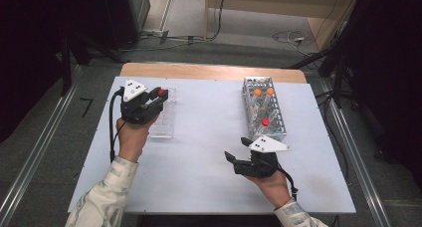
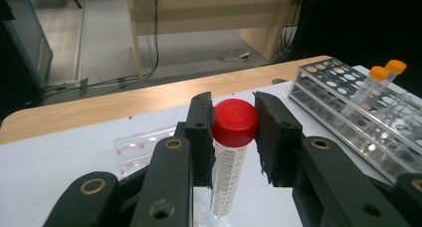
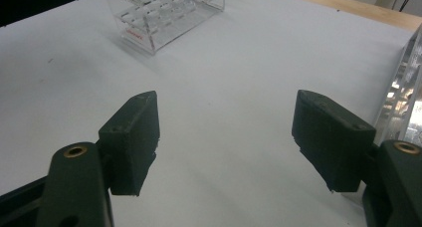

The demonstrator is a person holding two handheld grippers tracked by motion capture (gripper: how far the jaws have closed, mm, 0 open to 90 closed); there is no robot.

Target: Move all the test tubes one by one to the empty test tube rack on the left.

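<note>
Left gripper view showed the left gripper (image 2: pixel 234 132) pinching a clear graduated plastic tube with a red screw cap (image 2: pixel 234 122), upright above the clear acrylic rack (image 1: pixel 164 118), its tip seemingly just clear of it. Well right of that rack, the right gripper (image 3: pixel 226 137) hung spread wide.
</note>
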